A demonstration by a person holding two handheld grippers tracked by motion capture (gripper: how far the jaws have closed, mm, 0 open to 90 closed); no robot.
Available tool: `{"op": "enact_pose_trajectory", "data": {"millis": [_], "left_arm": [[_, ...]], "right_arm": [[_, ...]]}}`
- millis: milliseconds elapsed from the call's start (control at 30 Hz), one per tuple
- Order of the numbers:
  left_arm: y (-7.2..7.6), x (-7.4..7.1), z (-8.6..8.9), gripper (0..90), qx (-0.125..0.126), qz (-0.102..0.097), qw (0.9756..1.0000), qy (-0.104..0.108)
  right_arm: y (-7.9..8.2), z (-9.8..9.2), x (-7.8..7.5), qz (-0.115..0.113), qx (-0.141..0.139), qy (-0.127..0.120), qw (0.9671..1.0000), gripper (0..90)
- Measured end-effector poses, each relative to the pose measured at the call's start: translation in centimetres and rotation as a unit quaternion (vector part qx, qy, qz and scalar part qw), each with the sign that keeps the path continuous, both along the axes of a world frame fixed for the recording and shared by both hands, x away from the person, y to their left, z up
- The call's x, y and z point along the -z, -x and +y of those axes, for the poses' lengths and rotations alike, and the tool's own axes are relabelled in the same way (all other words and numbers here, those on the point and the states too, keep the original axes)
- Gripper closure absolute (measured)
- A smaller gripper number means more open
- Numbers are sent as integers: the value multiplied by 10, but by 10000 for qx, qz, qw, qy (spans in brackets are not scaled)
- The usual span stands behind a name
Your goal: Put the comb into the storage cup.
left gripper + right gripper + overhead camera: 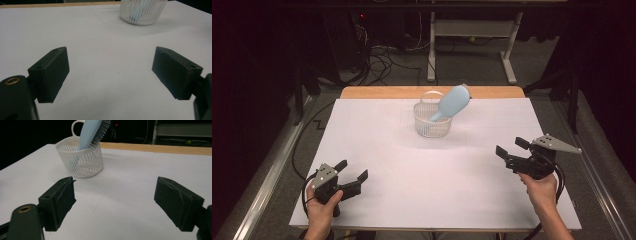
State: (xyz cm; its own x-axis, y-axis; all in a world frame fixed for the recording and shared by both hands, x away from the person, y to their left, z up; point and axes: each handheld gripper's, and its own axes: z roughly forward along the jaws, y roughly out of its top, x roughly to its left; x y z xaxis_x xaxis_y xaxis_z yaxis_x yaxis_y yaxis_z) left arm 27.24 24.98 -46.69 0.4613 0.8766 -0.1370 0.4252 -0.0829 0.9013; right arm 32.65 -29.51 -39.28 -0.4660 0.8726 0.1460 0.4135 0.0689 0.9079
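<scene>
While the brush [453, 102] stands in the basket [432, 123], both claws, left [351, 174] and right [512, 147], hang wide open and empty, so the job looks done.

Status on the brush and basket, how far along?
Looks done: light blue hairbrush stands handle-down in the white basket, head leaning over the rim. In hand: nothing; left gripper and right gripper are open, near the table's front edge. Left: nothing visible.
</scene>
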Motion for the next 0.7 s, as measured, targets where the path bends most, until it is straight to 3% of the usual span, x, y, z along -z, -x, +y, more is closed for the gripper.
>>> {"op": "enact_pose_trajectory", "data": {"millis": [700], "left_arm": [[0, 0, 0, 153, 5, -3, 10000, -3]], "right_arm": [[15, -11, 6, -65, 81, -86, 9999, 174]]}}
